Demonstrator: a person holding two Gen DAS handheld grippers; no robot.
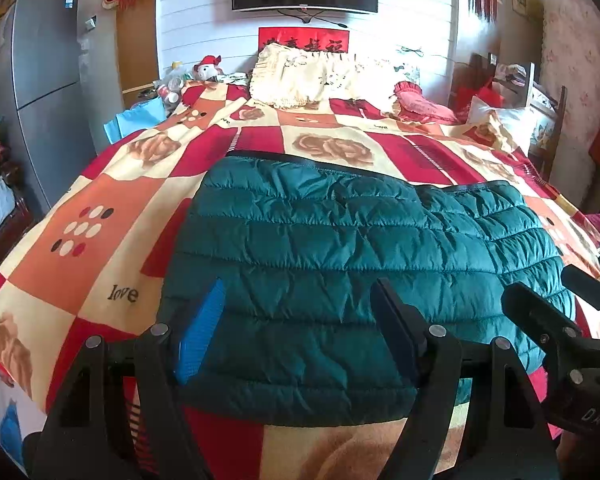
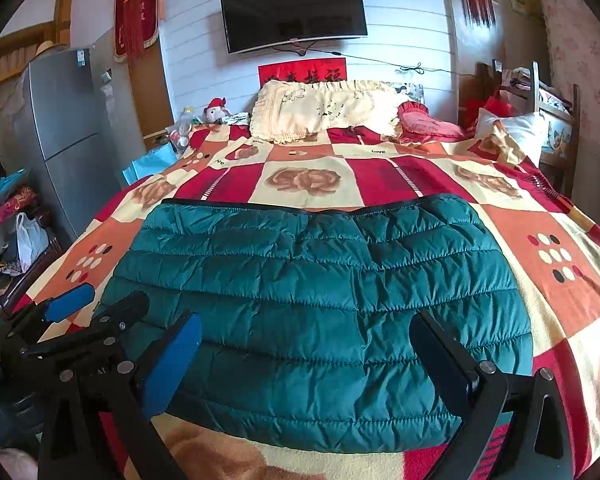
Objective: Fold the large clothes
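Jacket: a teal quilted jacket [image 1: 340,264] is laid flat and folded on the bed, close to the near edge, roughly midway between the side edges.
Bed: a blanket [image 1: 100,240] checked in red, orange and cream is spread over it; a cream pillow [image 1: 320,76] is set at the far edge.
Left gripper [image 1: 296,328]: held above the jacket's near edge, fingers spread wide, nothing pinched.
Right gripper [image 2: 308,364]: held beside the left one, fingers likewise spread apart, nothing gripped.
Wall: a television [image 2: 294,10] is mounted above the pillow.
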